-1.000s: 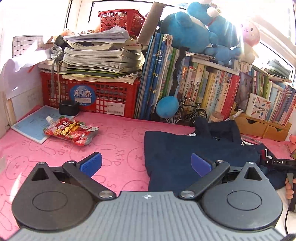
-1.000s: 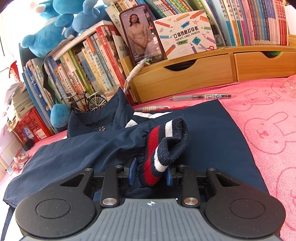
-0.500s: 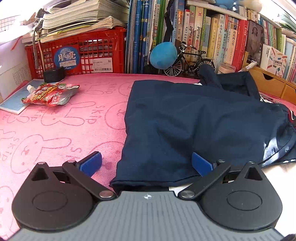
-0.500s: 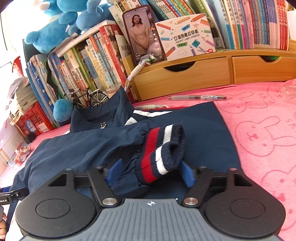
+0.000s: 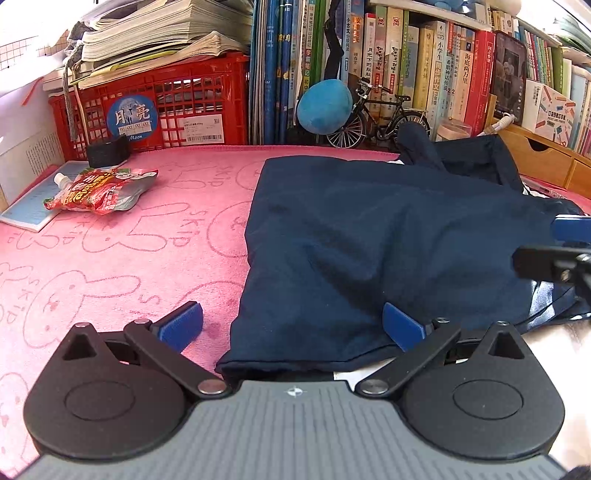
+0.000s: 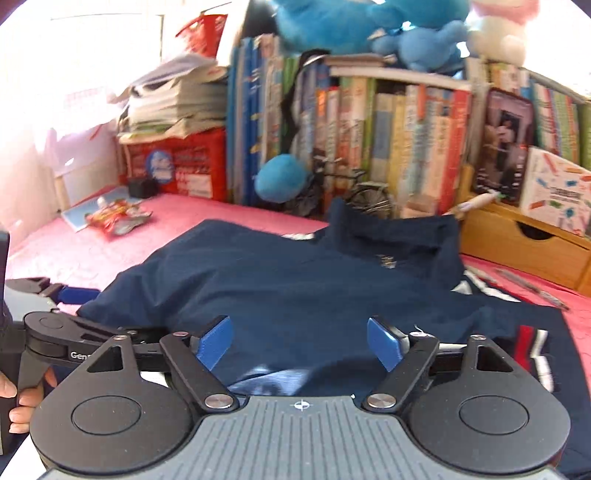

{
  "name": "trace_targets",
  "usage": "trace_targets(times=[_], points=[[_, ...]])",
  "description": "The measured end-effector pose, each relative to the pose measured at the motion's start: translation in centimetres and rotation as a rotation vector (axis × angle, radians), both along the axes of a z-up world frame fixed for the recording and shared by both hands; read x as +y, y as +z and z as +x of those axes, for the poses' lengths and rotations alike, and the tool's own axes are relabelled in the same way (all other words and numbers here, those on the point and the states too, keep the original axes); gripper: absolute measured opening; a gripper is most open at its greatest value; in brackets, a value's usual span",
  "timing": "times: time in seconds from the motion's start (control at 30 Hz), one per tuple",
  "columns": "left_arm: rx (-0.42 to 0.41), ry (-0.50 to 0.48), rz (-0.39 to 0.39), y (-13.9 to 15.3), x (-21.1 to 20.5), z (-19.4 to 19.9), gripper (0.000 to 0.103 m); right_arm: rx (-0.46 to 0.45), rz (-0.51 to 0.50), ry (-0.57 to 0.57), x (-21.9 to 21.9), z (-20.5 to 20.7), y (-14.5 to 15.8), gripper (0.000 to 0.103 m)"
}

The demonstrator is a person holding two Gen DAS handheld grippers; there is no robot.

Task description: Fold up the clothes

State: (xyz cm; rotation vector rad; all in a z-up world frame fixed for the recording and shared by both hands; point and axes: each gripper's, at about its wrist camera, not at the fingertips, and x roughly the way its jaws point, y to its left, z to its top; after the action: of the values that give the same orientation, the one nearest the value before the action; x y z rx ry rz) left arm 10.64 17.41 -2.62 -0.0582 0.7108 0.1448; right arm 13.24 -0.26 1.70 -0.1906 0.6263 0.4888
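Both tools spread, low over navy jacket.

— Where am I working?
— At home, in a child's study corner: my table wears a pink bunny towel, with schoolbooks, plush toys and a red crate behind.
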Motion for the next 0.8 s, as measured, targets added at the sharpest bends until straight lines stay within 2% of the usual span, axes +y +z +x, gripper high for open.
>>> trace_targets(times=[0.17, 0.3, 0.33, 0.37, 0.43, 0.47, 0.5, 0.57, 0.63, 0.7, 0.8], points=[[0.000, -0.001, 0.000, 0.0, 0.1, 0.0, 0.103, 0.044, -0.041, -0.046, -1.1, 0.5, -1.8, 0.073], [0.000, -0.003, 0.000, 0.0, 0.1, 0.0, 0.103, 0.085, 0.004, -0.190, -8.1, 1.9, -2.2, 0.073], [0.000, -0.003, 0.000, 0.0, 0.1, 0.0, 0.103, 0.093, 0.018, -0.229, -10.1, 2.2, -2.4, 0.066], [0.000, -0.003, 0.000, 0.0, 0.1, 0.0, 0.103, 0.102, 0.032, -0.268, -12.1, 2.5, -2.6, 0.052], [-0.001, -0.001, 0.000, 0.0, 0.1, 0.0, 0.103, 0.121, 0.064, -0.308, -14.7, 2.8, -2.5, 0.044], [-0.003, 0.007, -0.002, 0.0, 0.2, -0.2, 0.103, 0.129, 0.072, -0.314, -15.3, 2.8, -2.3, 0.044], [-0.008, 0.018, -0.005, 0.1, 0.2, -0.3, 0.103, 0.130, 0.088, -0.308, -15.5, 2.6, -1.9, 0.045], [-0.085, 0.021, -0.047, 0.9, 0.8, -1.7, 0.103, 0.112, 0.149, -0.273, -16.0, 1.9, -1.0, 0.065], [-0.150, 0.028, -0.124, 2.2, 1.9, -2.3, 0.103, 0.049, 0.194, -0.209, -15.6, 1.5, 0.1, 0.077], [-0.175, 0.040, -0.184, 3.7, 2.6, -1.5, 0.103, 0.001, 0.155, -0.185, -14.2, 2.1, 1.1, 0.081], [-0.188, -0.001, -0.145, 4.7, 1.2, 1.4, 0.103, -0.025, 0.045, -0.243, -11.7, 4.6, 1.0, 0.081]])
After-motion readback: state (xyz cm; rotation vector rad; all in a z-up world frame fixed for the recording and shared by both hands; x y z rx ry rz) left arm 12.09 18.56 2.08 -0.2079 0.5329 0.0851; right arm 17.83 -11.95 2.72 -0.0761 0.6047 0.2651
